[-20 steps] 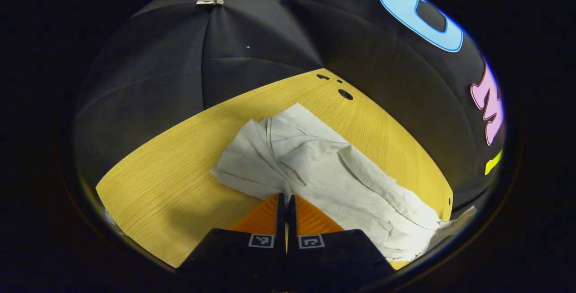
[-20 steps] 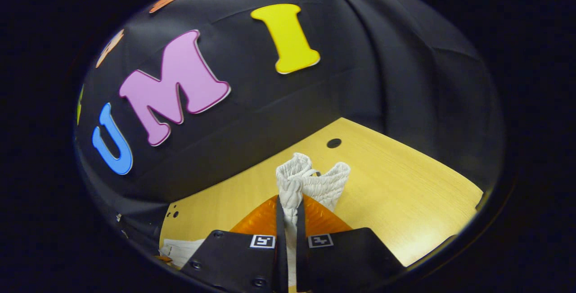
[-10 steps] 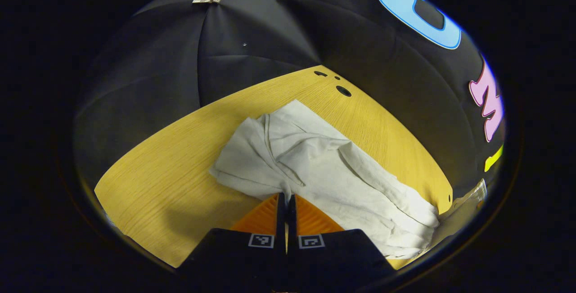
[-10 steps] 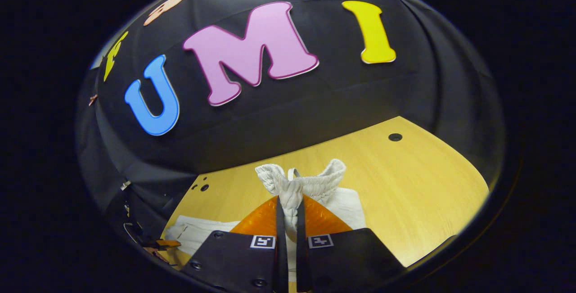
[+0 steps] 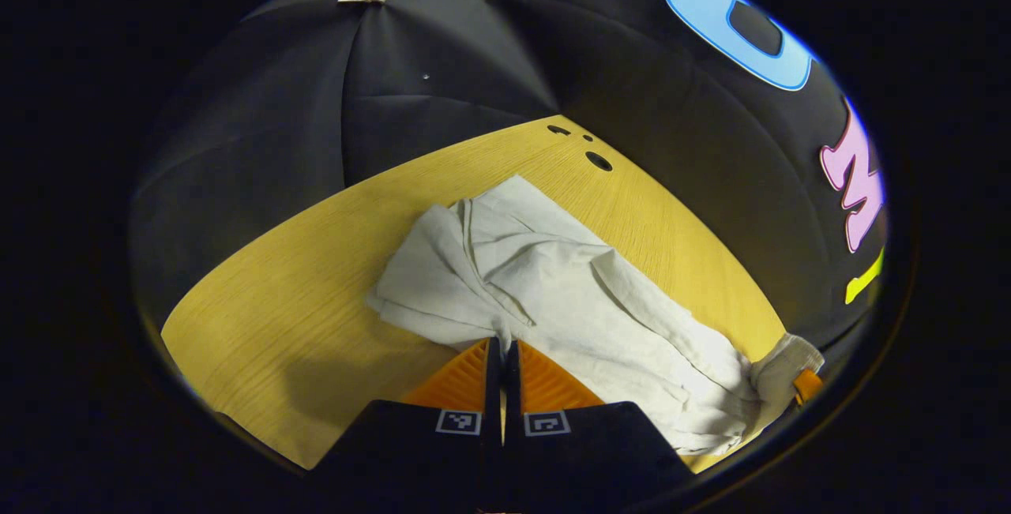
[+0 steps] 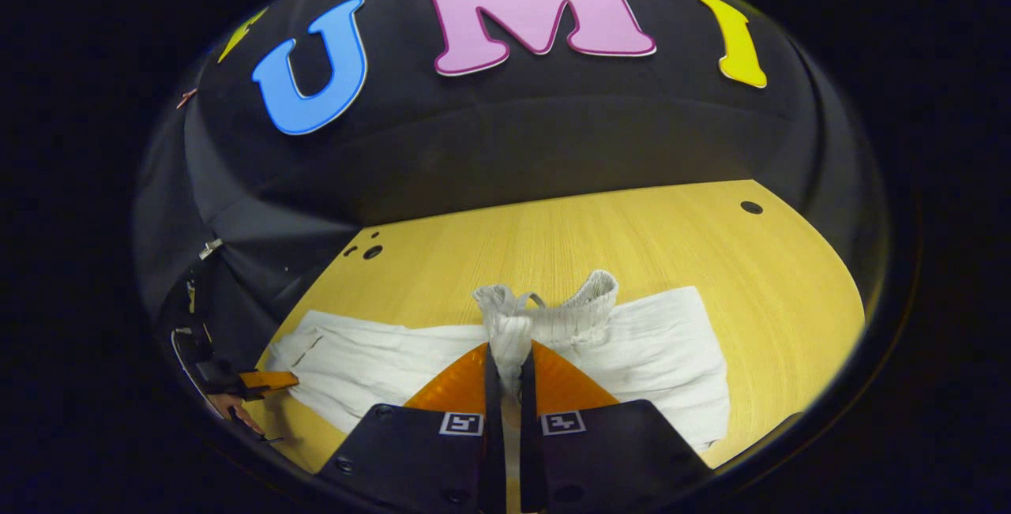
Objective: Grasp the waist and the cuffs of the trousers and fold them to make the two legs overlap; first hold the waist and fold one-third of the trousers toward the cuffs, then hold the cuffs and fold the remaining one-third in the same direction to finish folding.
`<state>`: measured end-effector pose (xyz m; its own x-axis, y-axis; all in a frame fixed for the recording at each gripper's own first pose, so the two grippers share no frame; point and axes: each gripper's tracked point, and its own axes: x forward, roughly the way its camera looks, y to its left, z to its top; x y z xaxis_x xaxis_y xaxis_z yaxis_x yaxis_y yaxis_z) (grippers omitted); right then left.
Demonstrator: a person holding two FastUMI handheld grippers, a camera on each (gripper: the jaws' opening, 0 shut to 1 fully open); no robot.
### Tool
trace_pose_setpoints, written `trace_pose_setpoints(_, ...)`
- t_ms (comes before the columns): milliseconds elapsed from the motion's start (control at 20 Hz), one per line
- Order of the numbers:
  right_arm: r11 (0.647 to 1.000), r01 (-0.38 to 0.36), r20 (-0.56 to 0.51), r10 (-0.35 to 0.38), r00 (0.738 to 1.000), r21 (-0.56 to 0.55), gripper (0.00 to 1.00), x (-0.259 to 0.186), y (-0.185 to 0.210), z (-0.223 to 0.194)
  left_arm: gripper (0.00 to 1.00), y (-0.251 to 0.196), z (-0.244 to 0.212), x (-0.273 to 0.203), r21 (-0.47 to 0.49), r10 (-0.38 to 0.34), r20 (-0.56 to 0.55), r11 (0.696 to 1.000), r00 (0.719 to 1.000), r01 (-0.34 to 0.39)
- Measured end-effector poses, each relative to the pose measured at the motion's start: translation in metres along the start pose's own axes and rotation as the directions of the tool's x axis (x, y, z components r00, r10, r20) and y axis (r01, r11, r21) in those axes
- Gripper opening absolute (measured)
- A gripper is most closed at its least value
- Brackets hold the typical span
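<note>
White woven cloth, the trousers [image 5: 569,301], was found lying on a yellow wood-grain table [image 5: 276,317], running from the centre of the left gripper view toward its lower right. In that view the left gripper [image 5: 502,352] was seen at bottom centre with its fingers brought together on a fold of the cloth at the cuff end; the grip was judged to be a pinch on the hem. In the right gripper view the right gripper [image 6: 505,360] was seen at bottom centre, its fingers clamped on the ribbed elastic waist [image 6: 545,313], which was bunched and raised above the flat cloth. The left gripper was also noted in the right gripper view at lower left [image 6: 264,380], at the far end of the garment. The step in hand was judged to be the first lengthwise fold, in which the two legs are made to overlap; whether the legs lay fully one upon the other could not be told. The next move was judged to call for the waist to be laid flat and the edges aligned before the one-third fold toward the cuffs. The garment's lower-right end in the left gripper view lay close to the table edge. Bare table remained at the upper centre and right of the right gripper view, bounded by the booth's wall [image 6: 513,143]. Small holes [image 6: 750,207] were noted in the tabletop.
</note>
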<state>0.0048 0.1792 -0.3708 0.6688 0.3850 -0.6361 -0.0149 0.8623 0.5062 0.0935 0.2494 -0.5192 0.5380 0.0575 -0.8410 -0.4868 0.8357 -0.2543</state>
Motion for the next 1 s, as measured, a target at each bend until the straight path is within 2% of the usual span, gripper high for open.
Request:
trace_pose_setpoints(250,0.997,-0.029,-0.11,0.021,0.994,-0.071,0.11,0.001,0.0,-0.02,0.06,0.0,0.0,0.0,0.003,0.008,0.02,1.0,1.0,-0.008)
trace_pose_setpoints(400,0.997,-0.061,-0.167,0.052,0.984,-0.047,0.14,0.009,-0.003,-0.034,0.06,-0.001,0.0,0.001,0.003,0.009,0.025,1.0,1.0,-0.009)
trace_pose_setpoints(450,0.997,-0.072,-0.185,0.066,0.98,-0.028,0.2,0.009,-0.003,-0.038,0.06,-0.001,-0.001,0.0,0.004,0.009,0.026,1.0,1.0,-0.009)
trace_pose_setpoints(500,0.997,-0.082,-0.197,0.078,0.977,-0.011,0.33,0.01,-0.002,-0.042,0.06,-0.001,0.0,0.0,0.004,0.01,0.027,1.0,1.0,-0.01)
trace_pose_setpoints(650,0.988,-0.132,-0.246,0.148,0.958,0.079,0.44,0.005,0.014,-0.051,0.06,-0.001,0.0,0.0,0.006,0.014,0.033,1.0,0.999,-0.015)
trace_pose_setpoints(700,0.977,-0.163,-0.246,0.193,0.95,0.137,0.48,0.001,0.023,-0.05,0.06,-0.001,0.001,0.001,0.004,0.015,0.036,1.0,0.999,-0.016)
trace_pose_setpoints(750,0.958,-0.188,-0.239,0.238,0.941,0.214,0.6,-0.006,0.033,-0.047,0.06,-0.001,0.001,0.0,-0.002,0.016,0.038,1.0,0.999,-0.016)
trace_pose_setpoints(800,0.937,-0.203,-0.228,0.272,0.935,0.285,0.63,-0.014,0.037,-0.043,0.06,-0.001,0.001,0.0,-0.009,0.016,0.04,1.0,0.999,-0.016)
trace_pose_setpoints(900,0.912,-0.193,-0.207,0.28,0.937,0.361,0.76,-0.027,0.024,-0.035,0.06,-0.001,0.003,0.0,-0.012,0.014,0.043,1.0,0.999,-0.014)
trace_pose_setpoints(1000,0.91,-0.157,-0.192,0.245,0.95,0.383,0.76,-0.036,-0.001,-0.031,0.06,-0.001,0.005,-0.001,-0.014,0.02,0.045,1.0,0.999,-0.02)
